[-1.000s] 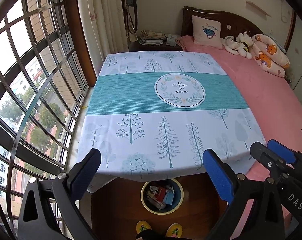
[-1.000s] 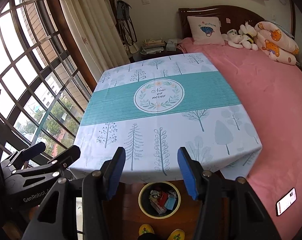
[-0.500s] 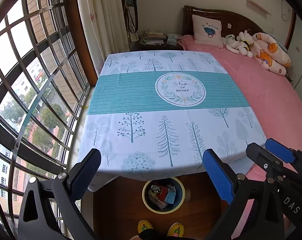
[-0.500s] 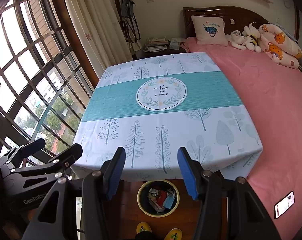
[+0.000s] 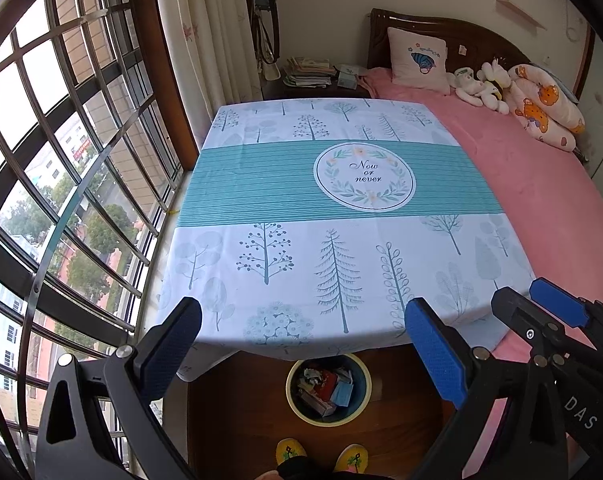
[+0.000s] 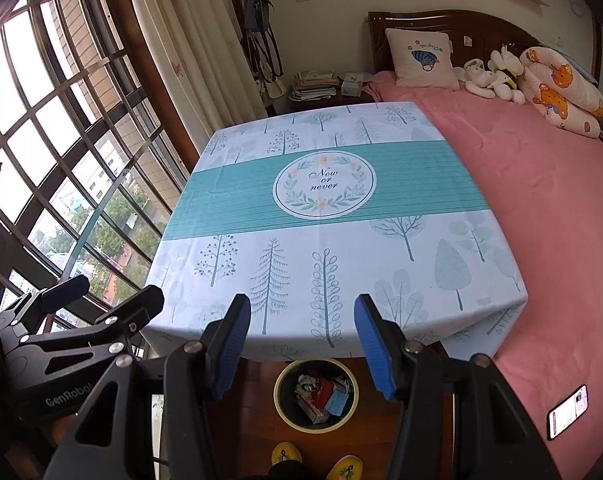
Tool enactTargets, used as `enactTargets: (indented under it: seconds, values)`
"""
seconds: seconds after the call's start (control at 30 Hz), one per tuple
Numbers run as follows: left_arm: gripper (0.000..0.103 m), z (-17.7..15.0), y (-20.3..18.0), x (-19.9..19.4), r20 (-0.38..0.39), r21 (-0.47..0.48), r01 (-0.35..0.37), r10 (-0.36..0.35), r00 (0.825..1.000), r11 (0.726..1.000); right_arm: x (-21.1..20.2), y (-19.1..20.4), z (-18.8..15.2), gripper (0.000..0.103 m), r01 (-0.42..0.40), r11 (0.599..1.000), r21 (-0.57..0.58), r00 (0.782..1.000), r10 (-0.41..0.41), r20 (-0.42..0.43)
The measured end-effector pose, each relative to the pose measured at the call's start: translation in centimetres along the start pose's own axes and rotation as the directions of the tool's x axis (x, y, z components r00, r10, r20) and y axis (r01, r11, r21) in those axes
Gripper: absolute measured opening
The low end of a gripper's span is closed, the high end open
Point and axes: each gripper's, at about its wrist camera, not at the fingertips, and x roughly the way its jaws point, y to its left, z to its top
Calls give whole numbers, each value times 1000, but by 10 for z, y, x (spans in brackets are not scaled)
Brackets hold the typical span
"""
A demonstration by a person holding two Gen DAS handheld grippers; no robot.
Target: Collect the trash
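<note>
A round bin point(image 5: 328, 390) with a yellow rim stands on the wooden floor under the table's near edge, holding several pieces of trash point(image 5: 326, 386). It also shows in the right wrist view point(image 6: 316, 396). My left gripper point(image 5: 301, 344) is open and empty, held above the bin and the near table edge. My right gripper point(image 6: 301, 344) is open and empty, also above the bin. The tablecloth point(image 5: 341, 220) with tree prints and a teal band bears nothing that I can see.
A pink bed point(image 5: 541, 184) with pillows and soft toys runs along the right. A barred window point(image 5: 61, 160) is on the left. A nightstand with books point(image 5: 309, 74) stands behind the table. A phone point(image 6: 567, 412) lies on the bed. Yellow slippers point(image 5: 321, 456) are below.
Both grippers have drifted slightly back and up; the table and bin sit a little higher in view. Both stay open and empty.
</note>
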Motion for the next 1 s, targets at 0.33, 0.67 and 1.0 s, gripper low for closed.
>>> enactTargets:
  seconds: [0.33,0.67,1.0]
  values:
    - [101,0,0,0,-1,1,-1,1,1000,1000,0,-2,0,54,-2,1000,2,1000,2,-2]
    - [101,-8,7,-2,-12,2,0,0,1000,1000,0,-3,-4,54,-7,1000,9,1000,7,-8]
    - [101,-13,8,-1,-23,11,1,-1,1000,1000,-2,-2,-11,54,-12,1000,12,1000,12,-12]
